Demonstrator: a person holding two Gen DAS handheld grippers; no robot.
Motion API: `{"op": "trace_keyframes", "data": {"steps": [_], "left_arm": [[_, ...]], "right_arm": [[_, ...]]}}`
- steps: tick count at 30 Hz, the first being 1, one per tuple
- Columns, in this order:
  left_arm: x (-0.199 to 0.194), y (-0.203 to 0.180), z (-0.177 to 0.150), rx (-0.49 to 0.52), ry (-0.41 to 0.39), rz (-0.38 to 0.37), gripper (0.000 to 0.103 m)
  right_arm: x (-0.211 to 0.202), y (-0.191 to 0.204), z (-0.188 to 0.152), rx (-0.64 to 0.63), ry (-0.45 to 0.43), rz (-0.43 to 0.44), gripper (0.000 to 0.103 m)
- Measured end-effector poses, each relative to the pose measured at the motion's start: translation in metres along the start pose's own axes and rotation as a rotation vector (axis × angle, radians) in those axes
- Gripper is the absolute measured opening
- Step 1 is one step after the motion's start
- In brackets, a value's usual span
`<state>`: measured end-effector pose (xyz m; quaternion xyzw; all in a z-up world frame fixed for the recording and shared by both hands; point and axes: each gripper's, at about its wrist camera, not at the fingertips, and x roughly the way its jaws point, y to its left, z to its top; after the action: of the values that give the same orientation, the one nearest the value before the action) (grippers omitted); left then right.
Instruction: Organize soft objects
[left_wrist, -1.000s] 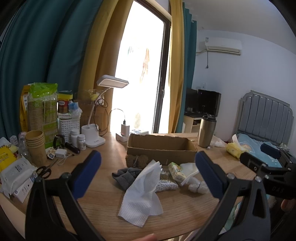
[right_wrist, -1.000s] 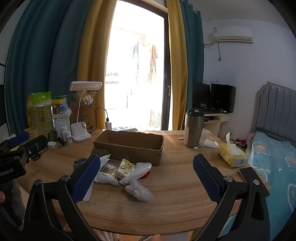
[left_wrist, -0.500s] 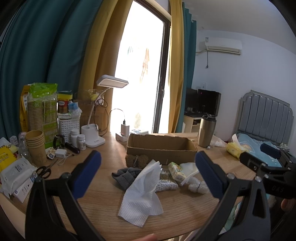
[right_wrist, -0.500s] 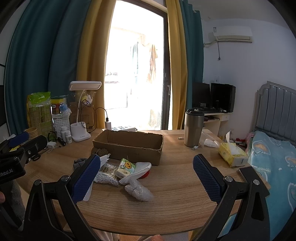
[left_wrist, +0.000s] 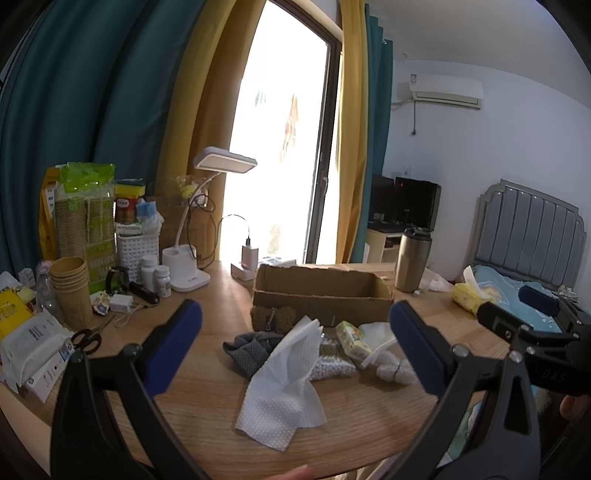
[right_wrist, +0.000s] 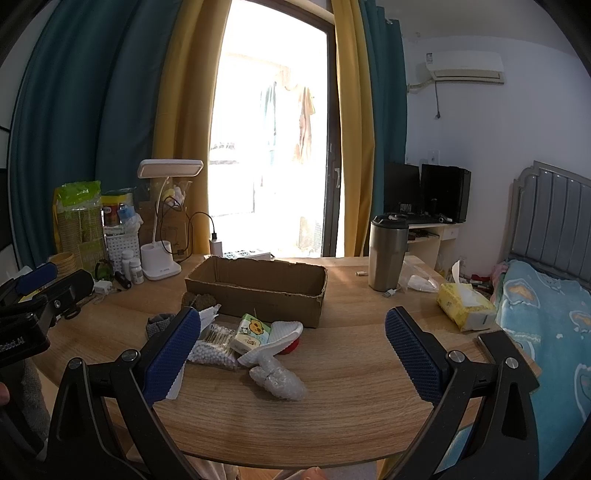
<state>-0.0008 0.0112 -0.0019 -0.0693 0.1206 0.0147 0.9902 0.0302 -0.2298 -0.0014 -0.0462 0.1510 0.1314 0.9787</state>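
A pile of soft things lies on the wooden table in front of an open cardboard box (left_wrist: 321, 291) (right_wrist: 258, 288). In the pile are a white cloth (left_wrist: 284, 376), a grey knit piece (left_wrist: 247, 349), a brown fuzzy item (left_wrist: 271, 317), a small tissue pack (left_wrist: 351, 339) (right_wrist: 251, 332), a bag of white beads (right_wrist: 214, 354), a white foam piece (right_wrist: 273, 341) and a bubble-wrap roll (right_wrist: 277, 380). My left gripper (left_wrist: 295, 343) hovers open above the table's near edge, nothing between its fingers. My right gripper (right_wrist: 291, 347) is open too, over the pile's right side.
At the left stand a desk lamp (left_wrist: 192, 273), paper cups (left_wrist: 72, 288), bottles, a white basket, scissors (left_wrist: 86, 338) and wipes packs. A steel tumbler (right_wrist: 388, 254) and a yellow tissue box (right_wrist: 465, 306) sit at the right. A bed (right_wrist: 546, 332) lies beyond the table's right edge.
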Motion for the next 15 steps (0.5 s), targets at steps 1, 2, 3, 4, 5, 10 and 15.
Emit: {"op": "trace_keyframes", "data": {"steps": [1, 2, 3, 4, 5, 10, 15], "left_arm": [[0.001, 0.000, 0.000, -0.001, 0.002, 0.000, 0.102], [0.002, 0.000, -0.001, -0.001, 0.004, 0.000, 0.102], [0.002, 0.001, -0.001, -0.002, 0.006, 0.000, 0.102], [0.003, 0.001, -0.002, -0.001, 0.009, -0.001, 0.102], [0.005, 0.001, -0.003, -0.001, 0.014, -0.001, 0.102], [0.023, 0.003, -0.012, -0.001, 0.078, -0.001, 0.102], [0.057, -0.002, -0.030, 0.046, 0.206, 0.000, 0.102]], "right_arm": [[0.000, 0.000, -0.001, 0.001, 0.002, -0.001, 0.102], [0.001, 0.000, -0.001, 0.002, 0.004, 0.000, 0.102], [0.002, -0.001, -0.001, 0.003, 0.007, 0.001, 0.102], [0.003, -0.001, -0.002, 0.003, 0.008, 0.001, 0.102], [0.003, -0.001, -0.003, 0.001, 0.012, 0.000, 0.102], [0.020, -0.006, -0.008, 0.008, 0.062, 0.002, 0.102], [0.044, -0.008, -0.018, 0.014, 0.131, 0.010, 0.102]]}}
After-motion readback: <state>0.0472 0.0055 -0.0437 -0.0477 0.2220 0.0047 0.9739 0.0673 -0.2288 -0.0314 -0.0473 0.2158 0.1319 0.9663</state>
